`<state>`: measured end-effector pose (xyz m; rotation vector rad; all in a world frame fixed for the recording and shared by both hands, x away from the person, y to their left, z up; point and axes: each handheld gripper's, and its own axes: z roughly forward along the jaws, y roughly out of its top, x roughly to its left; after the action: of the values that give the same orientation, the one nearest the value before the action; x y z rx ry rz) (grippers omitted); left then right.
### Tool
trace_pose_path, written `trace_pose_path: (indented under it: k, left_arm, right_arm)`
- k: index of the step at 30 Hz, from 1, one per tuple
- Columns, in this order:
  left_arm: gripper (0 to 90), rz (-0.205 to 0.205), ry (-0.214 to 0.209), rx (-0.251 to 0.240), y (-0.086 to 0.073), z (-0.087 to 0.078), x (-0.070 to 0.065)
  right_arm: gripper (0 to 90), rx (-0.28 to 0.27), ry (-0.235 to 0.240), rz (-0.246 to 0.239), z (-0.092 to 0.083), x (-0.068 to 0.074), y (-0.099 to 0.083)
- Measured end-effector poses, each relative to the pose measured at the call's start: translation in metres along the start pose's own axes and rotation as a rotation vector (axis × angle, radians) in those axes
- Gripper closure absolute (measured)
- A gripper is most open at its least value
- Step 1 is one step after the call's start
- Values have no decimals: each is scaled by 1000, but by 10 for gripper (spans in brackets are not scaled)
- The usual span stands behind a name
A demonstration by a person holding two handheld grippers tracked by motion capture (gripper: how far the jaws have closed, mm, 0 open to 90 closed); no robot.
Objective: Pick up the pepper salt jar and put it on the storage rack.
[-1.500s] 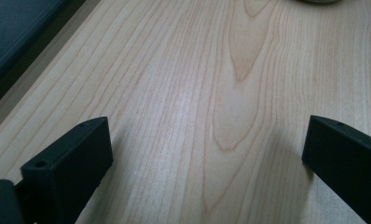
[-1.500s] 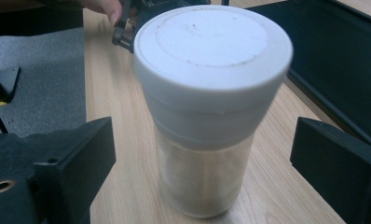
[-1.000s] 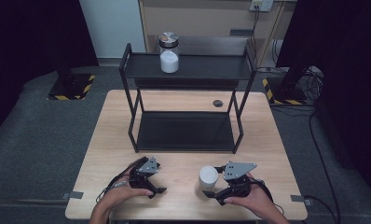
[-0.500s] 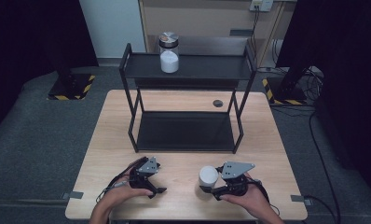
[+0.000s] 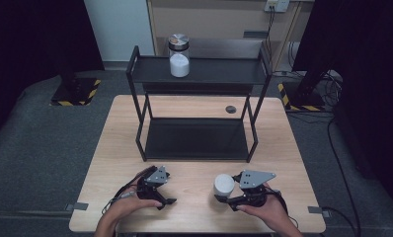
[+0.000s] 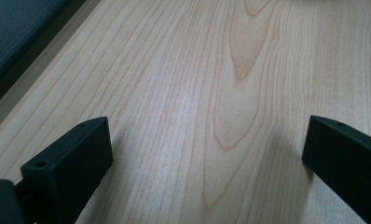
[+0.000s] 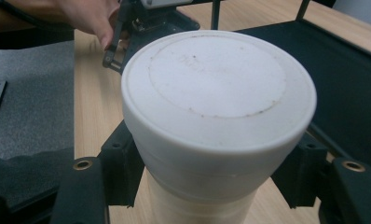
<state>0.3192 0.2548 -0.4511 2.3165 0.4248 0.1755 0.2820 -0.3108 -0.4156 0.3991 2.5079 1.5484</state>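
Desk [image 5: 283, 148]: pale wood grain, rectangular, with a small dark round disc [image 5: 230, 109] near its far edge. Rack [image 5: 254, 74]: black metal, two tiers, standing on the far half of the desk. Floor [image 5: 41, 143]: grey carpet. Tape [image 5: 76, 102]: yellow-and-black hazard strips, on the floor at left and right. Wall [image 5: 118, 29]: pale panel behind, flanked by black curtains [image 5: 31, 39]. Cabinet [image 5: 209, 19]: wooden, at the back. Cables [image 5: 333, 133]: trailing at right.
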Motion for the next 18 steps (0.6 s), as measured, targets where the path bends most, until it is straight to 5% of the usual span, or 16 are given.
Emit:
trace_pose_path:
  k: [18]
  left_arm:
    - [3, 0, 0, 0, 0, 0, 0]
  right_arm:
    - [364, 6, 11, -6, -43, -33, 25]
